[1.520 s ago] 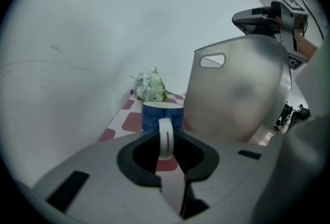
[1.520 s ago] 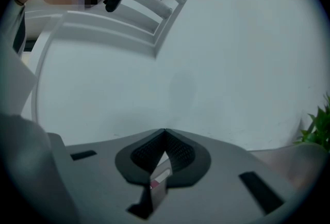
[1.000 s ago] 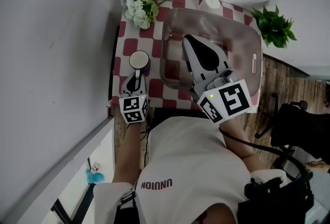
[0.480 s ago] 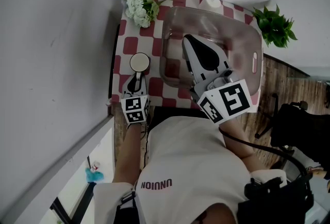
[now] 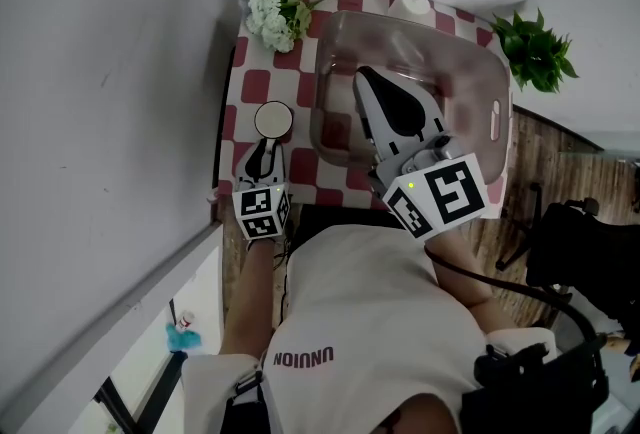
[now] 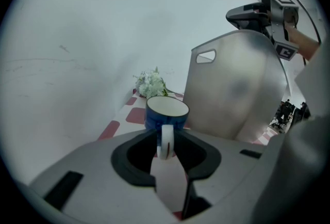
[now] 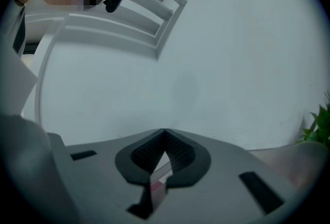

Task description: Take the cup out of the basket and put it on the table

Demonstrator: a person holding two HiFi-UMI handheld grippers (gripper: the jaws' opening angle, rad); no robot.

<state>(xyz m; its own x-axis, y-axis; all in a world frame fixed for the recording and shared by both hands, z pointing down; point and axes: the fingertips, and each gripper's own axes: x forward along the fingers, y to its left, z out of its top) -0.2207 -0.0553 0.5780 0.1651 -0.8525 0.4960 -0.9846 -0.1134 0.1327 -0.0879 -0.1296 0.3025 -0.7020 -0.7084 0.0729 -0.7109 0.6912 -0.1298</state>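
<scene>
Found the cup [image 5: 272, 119] out of the basket [image 5: 495, 82], upright on the red-and-white checked table [image 5: 262, 82], near the table's left edge and just beside the basket's left wall without touching it. Confirmed blue outside, white inside, white handle turned toward the left gripper [image 5: 262, 154]. In the left gripper view, logged the cup [image 6: 166, 113] straight ahead of the left gripper [image 6: 166, 140], with the handle lying in the gap between the jaws and clear space on either side of it; recorded no pad pressing on it. Marked those jaws as parted, having just been opening around the handle. Placed the right gripper [image 5: 372, 82] over the basket's interior, well apart from the cup. In the right gripper view, found the right gripper [image 7: 165, 132] with jaw tips closed together and nothing between them. Noted white flowers [image 5: 275, 7] at the table's far left corner and a green plant [image 5: 530, 47] beyond the basket's right end.
</scene>
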